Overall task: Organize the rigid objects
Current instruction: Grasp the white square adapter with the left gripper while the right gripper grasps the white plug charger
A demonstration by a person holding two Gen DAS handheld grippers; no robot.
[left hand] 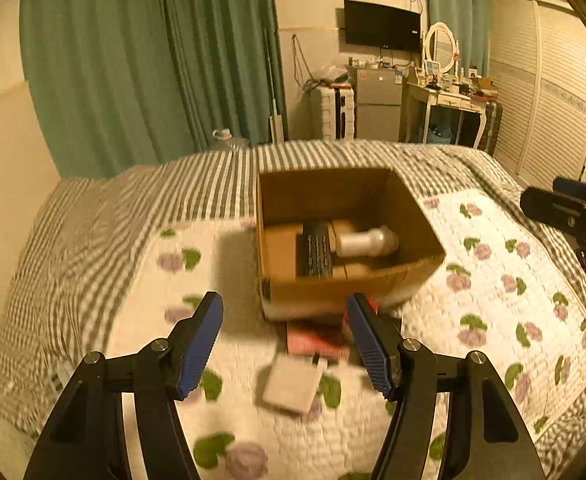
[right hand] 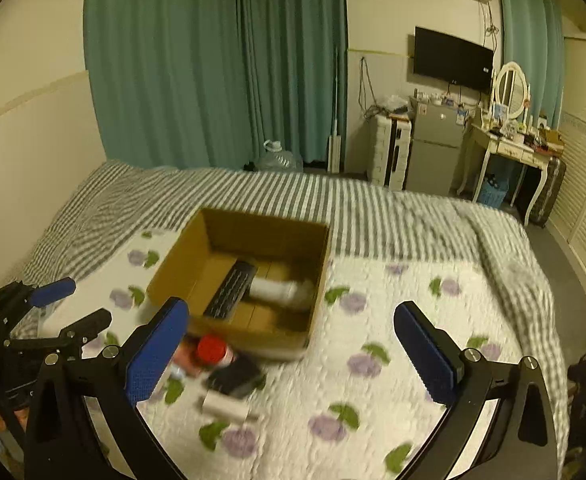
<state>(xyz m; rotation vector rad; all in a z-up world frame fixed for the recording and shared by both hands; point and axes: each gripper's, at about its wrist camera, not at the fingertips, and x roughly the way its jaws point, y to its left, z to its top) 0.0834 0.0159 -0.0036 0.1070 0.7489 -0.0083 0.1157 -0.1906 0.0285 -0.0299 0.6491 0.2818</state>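
An open cardboard box [left hand: 325, 292] [right hand: 181, 268] sits on the floral quilt. Inside lie a black remote [left hand: 315, 254] [right hand: 231, 290] and a white bottle [left hand: 367, 242] [right hand: 277, 290]. In front of the box lie a red-capped bottle [right hand: 211, 350], a red flat item [left hand: 313, 338], a black flat item [right hand: 235, 376] and a white flat box [left hand: 293, 384] [right hand: 225, 406]. My left gripper [left hand: 285, 344] is open and empty above these loose items. It also shows in the right wrist view [right hand: 73, 304]. My right gripper [right hand: 289, 344] is open and empty, right of them.
The bed [left hand: 93, 216] has a grey striped cover and reaches to the left wall. Green curtains [right hand: 213, 60], a small fridge [right hand: 433, 148], a dressing table [right hand: 509, 148] and a wardrobe [left hand: 553, 92] stand beyond it.
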